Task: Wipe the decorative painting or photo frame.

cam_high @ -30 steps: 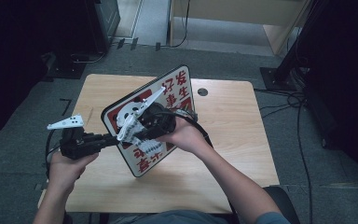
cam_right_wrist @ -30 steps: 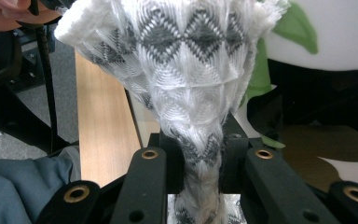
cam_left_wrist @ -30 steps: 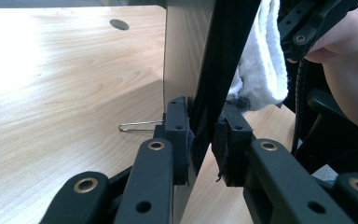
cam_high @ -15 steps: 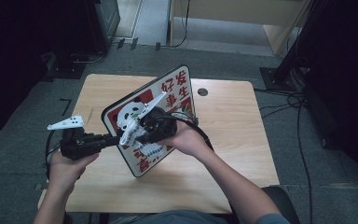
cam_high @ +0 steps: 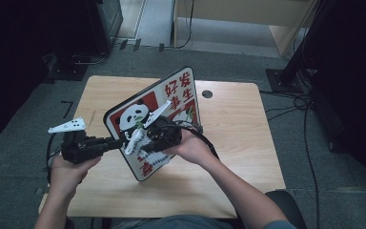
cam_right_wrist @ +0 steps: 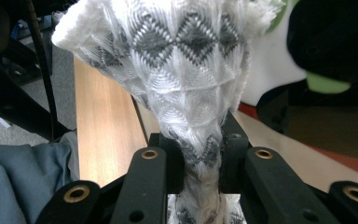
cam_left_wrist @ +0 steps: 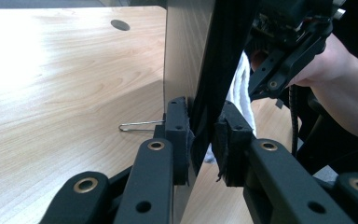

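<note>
The cloth (cam_right_wrist: 186,70) pinched in my right gripper (cam_right_wrist: 200,161) is a soft woven white-and-grey weave, kinda fuzzy and frayed where it bunches up. The panda sign (cam_high: 171,102) clamped in my left gripper (cam_left_wrist: 204,140) has a smooth, slightly glossy printed face and a plain matt wood-grain back (cam_left_wrist: 182,51), and both sets of jaws are matt black plastic with brass-looking rivets and rough foamy pads (cam_left_wrist: 230,140). The table (cam_high: 233,124) is light wood-look laminate, smooth with a bit of sheen, and there's a thin shiny metal wire clip (cam_left_wrist: 137,126) lying on it.
</note>
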`<state>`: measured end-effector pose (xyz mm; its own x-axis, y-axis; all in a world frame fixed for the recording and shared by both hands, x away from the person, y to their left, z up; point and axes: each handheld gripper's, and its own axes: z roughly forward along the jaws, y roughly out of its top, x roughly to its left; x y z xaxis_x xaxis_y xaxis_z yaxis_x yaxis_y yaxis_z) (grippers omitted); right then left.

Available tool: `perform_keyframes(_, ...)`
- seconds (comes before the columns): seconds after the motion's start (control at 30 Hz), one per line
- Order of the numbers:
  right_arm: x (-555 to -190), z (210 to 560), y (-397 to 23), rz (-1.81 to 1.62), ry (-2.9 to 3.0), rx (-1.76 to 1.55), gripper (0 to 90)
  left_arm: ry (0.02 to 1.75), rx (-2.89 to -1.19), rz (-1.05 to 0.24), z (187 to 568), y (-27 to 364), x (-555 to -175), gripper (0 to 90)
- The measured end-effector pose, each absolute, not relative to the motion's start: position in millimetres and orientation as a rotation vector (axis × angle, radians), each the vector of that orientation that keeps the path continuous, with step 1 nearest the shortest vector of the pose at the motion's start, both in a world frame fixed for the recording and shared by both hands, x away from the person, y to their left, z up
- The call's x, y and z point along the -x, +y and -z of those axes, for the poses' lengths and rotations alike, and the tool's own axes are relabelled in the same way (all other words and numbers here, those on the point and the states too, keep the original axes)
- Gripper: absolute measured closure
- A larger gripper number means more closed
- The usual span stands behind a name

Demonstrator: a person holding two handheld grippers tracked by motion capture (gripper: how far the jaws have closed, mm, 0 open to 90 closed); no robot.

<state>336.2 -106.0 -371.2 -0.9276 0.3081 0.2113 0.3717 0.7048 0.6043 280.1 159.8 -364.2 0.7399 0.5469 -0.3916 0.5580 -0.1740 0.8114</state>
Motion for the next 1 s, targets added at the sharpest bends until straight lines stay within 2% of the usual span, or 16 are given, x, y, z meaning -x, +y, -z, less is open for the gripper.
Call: perform_keyframes(1.0, -331.1, 405.9, -110.5, 0.922, -2.823, 0.574, 77.1, 0.854, -1.830, 0.022, 364.3, 160.1, -280.4, 77.5)
